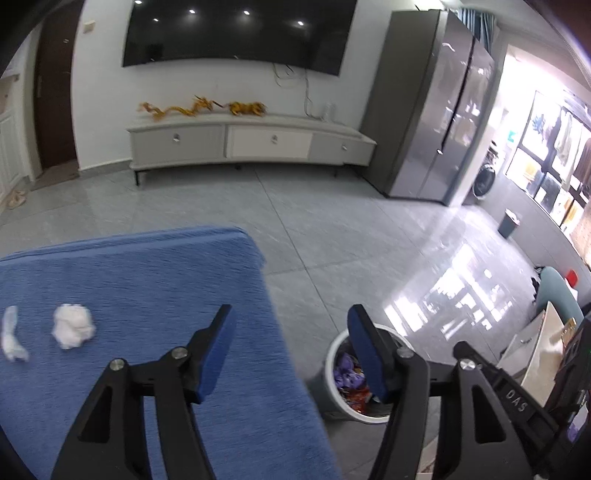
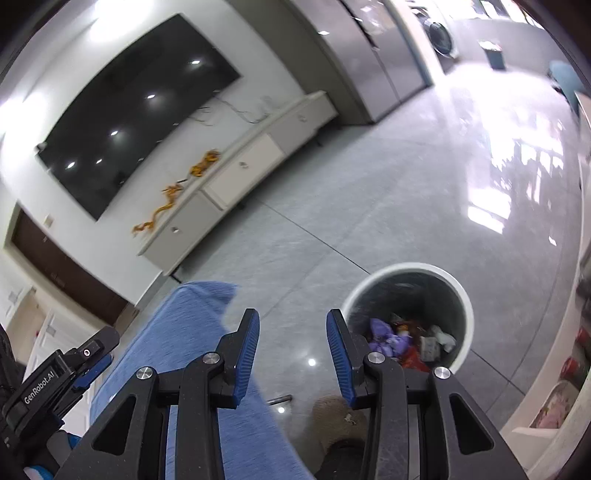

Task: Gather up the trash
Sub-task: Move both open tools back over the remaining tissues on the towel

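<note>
1. Your left gripper [image 1: 291, 317] fingers gape wide, holding nothing.
2. Your right gripper [image 2: 292, 325] fingers stand part-open, empty.
3. The crumpled white paper ball [image 1: 72, 325] lies on the blue cloth-covered surface [image 1: 166, 280].
4. The round white-rimmed trash bin [image 2: 408, 268] sits on the floor beside it.

Bright daylight pours in from the far right of the room, and the glossy floor tiles [image 1: 454, 295] throw it back as hard white glare, blown out in the left wrist view. The same washed-out patch burns across the floor at the right of the right wrist view. Small ceiling spots show up as white dots on the dark television screen [image 1: 236, 33], and one more pinpoint reflects off the floor in the right wrist view. Both pictures bend strongly, fisheye style, with black vignette in the corners and straight edges curving. Motion blur smears the blue cloth [image 1: 147, 295] and the crumpled white paper [image 1: 72, 330]. The right wrist view sits heavily tilted.
</note>
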Tool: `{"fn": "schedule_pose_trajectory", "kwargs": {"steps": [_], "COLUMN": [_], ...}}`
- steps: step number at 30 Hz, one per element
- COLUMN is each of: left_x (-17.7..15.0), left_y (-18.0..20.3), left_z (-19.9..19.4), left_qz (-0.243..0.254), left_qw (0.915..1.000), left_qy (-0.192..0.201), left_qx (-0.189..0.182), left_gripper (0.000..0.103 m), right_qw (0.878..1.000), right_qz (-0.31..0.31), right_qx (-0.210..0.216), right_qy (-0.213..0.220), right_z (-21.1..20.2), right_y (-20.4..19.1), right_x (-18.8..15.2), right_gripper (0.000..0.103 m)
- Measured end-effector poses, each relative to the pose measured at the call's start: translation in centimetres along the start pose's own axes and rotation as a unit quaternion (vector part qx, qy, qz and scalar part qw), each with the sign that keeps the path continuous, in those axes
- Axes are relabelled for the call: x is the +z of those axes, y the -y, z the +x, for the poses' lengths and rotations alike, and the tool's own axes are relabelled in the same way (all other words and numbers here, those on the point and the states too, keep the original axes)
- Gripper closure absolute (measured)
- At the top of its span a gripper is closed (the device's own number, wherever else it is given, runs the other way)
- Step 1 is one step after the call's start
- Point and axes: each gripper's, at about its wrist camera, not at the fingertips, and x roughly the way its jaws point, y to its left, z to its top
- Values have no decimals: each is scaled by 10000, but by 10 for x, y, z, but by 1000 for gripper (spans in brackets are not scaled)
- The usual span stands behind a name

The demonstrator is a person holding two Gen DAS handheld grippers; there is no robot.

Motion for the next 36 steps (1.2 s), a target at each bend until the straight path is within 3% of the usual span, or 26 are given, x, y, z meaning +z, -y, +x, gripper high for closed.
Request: {"fn": "schedule_pose_trajectory", "kwargs": {"steps": [1, 4, 8, 20, 29, 36], "left_x": [-1, -3, -7, -46, -74, -81], "left_y": [-10, -47, -102, -219, -281, -312], "left_z": [-11, -44, -91, -183, -205, -163], "left_qz": [-57, -279, -647, -1290, -1706, -1833], "left_qw": [9999, 9989, 9948, 9769, 9652, 9668], "left_qy": [76, 314, 651, 1148, 1146, 732], "left_qx": [40, 195, 431, 1260, 1616, 1624], "left_gripper": [42, 40, 33, 32, 32, 32], "right_qw": [9999, 9990, 9965, 9819, 9712, 9619], "right_qz": [-98, -353, -685, -1652, -2132, -2488], "right_qx": [41, 177, 343, 740, 993, 1132], "right_qy": [36, 186, 345, 556, 386, 29], "right_z": [-4, -20, -38, -68, -53, -19], "right_y": [-8, -34, -66, -154, -198, -225], "right_x": [-2, -9, -16, -54, -75, -96], "right_gripper": [65, 46, 45, 45, 45, 45]}}
